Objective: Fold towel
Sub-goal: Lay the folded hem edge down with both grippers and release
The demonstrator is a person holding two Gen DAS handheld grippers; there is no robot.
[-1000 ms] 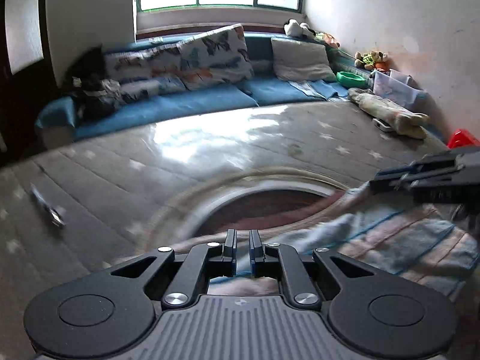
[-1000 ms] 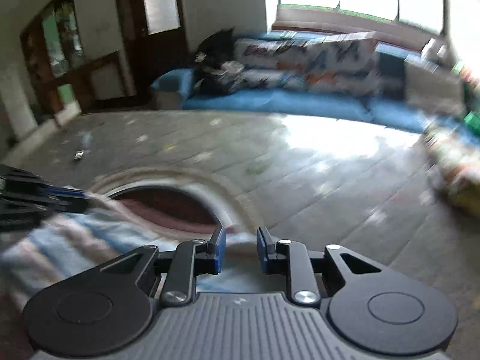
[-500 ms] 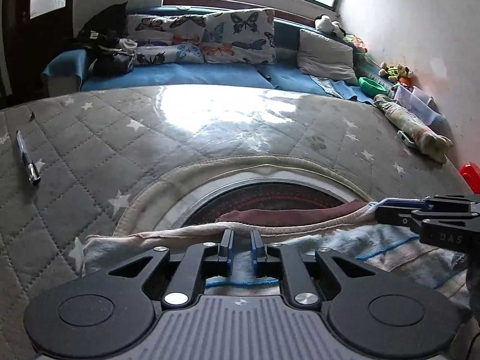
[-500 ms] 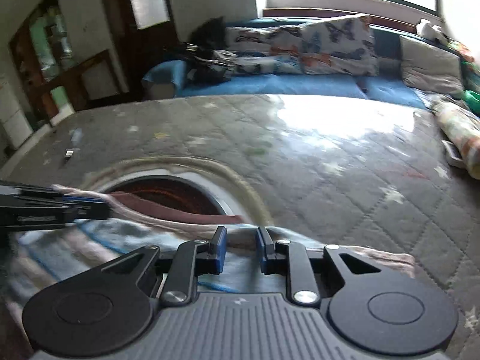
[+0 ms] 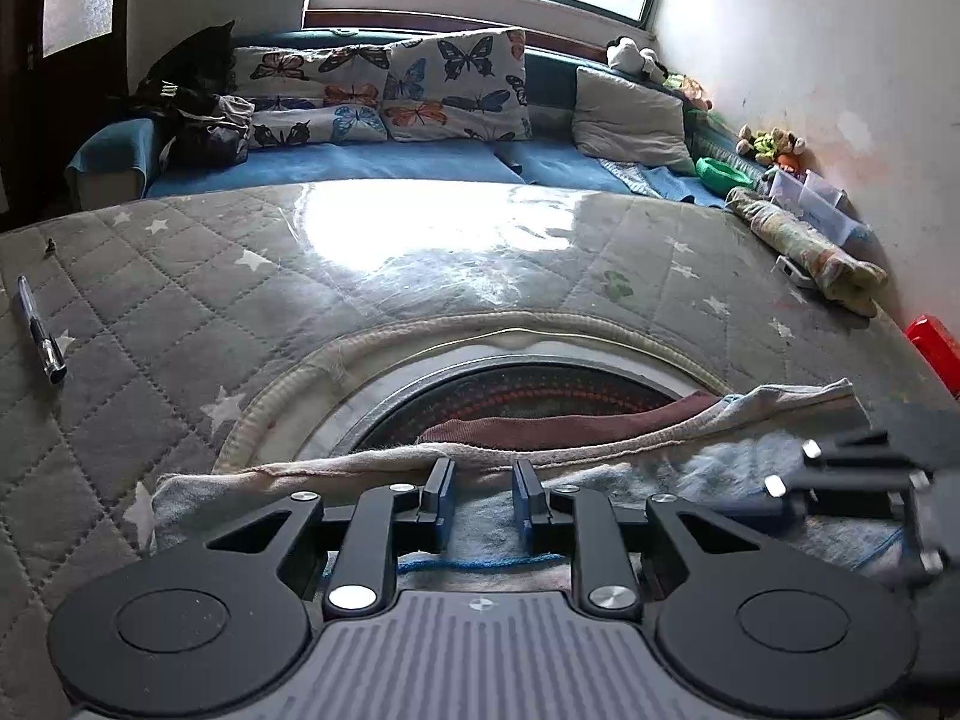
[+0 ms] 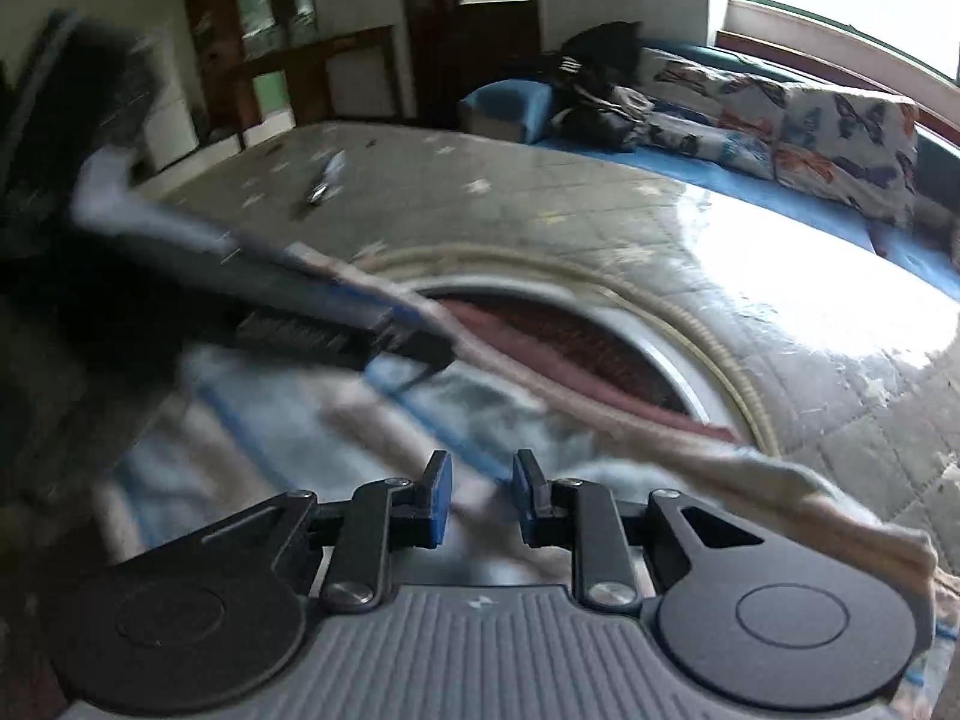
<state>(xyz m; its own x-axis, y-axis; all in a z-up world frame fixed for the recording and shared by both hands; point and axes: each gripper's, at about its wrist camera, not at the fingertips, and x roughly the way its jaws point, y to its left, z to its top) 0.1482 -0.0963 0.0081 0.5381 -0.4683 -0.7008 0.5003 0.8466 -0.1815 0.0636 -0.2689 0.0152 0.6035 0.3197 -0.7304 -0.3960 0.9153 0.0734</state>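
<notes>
The towel (image 5: 690,468), pale with blue stripes and a brown layer showing at its far edge, lies folded on the quilt. My left gripper (image 5: 483,495) hovers low over its near-left part, open, with the towel's edge just past the fingertips and nothing pinched. At the right of the left wrist view the right gripper (image 5: 840,480) shows as a blur over the towel. In the right wrist view the right gripper (image 6: 483,501) stands open above the blurred towel (image 6: 660,438), whose cream edge runs off to the right. The left gripper (image 6: 414,342) crosses from the left.
The towel rests on a grey star-quilted mattress (image 5: 300,276) with a round dark-red mat (image 5: 540,384) beyond it. A pen (image 5: 39,330) lies far left. A rolled cloth (image 5: 804,246) and a red object (image 5: 936,348) sit by the right wall. A blue sofa with butterfly cushions (image 5: 420,90) stands behind.
The left jaws have spread and released the towel's edge, which now lies on the quilt. The right gripper has swung left, its view blurred by motion.
</notes>
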